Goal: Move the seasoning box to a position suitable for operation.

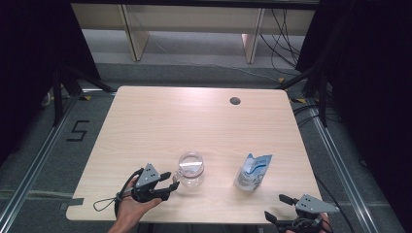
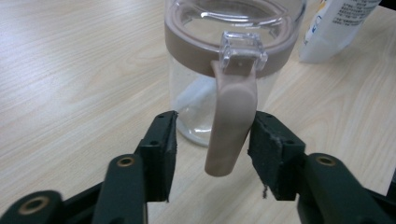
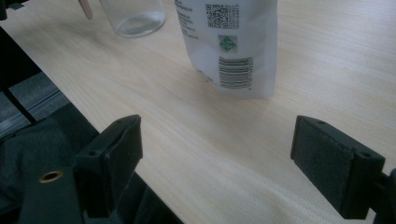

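Observation:
A clear jug [image 1: 190, 170] with a brown rim band stands near the table's front, left of centre. Its brown handle strap [image 2: 232, 116] hangs down between the jaws of my left gripper [image 2: 212, 149]. The right pad sits against the strap and the left pad stands apart from it, so the jaws are open. From above, my left gripper [image 1: 171, 180] sits just left of the jug. A white and blue pouch [image 1: 252, 172] stands upright to the jug's right. My right gripper [image 1: 277, 206] is open wide at the front right edge, with the pouch [image 3: 229, 42] a short way ahead of its jaws [image 3: 217, 149] and nothing between them.
The pale wooden table [image 1: 194, 116] has a round cable hole [image 1: 235, 101] at the back right. The jug's base [image 3: 133, 16] shows beyond the pouch in the right gripper view. Dark floor and metal rails surround the table.

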A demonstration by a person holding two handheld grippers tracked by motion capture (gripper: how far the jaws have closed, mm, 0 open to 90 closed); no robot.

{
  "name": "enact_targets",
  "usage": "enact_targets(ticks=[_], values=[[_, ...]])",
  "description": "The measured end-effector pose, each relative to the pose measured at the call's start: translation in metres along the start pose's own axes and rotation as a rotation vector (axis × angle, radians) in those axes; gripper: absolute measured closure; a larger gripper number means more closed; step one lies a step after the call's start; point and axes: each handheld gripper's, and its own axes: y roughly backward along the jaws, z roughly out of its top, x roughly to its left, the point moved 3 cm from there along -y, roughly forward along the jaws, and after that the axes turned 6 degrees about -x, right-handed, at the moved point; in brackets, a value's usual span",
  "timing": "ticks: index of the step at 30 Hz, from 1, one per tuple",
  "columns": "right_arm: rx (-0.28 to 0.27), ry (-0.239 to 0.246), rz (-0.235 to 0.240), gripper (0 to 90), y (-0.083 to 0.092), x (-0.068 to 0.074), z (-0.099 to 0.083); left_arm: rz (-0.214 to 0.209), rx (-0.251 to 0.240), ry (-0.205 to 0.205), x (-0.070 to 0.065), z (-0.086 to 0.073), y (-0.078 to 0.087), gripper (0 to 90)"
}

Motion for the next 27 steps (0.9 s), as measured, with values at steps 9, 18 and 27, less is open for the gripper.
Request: enact_targets(ticks=[9, 18, 27], values=[[-0.007, -0.003, -0.002, 17.6, -0.001, 0.0, 0.0, 0.017, -0.034, -0.05, -0.006, 0.001, -0.003, 72.5], [-0.006, -0.001, -0.002, 17.6, -0.001, 0.0, 0.0, -0.078, -0.034, -0.092, -0.011, -0.001, -0.002, 73.1], [-0.022, 0.052, -0.008, 17.6, -0.001, -0.005, 0.0, -0.225, -0.05, -0.147, -0.026, 0.0, -0.005, 73.1]])
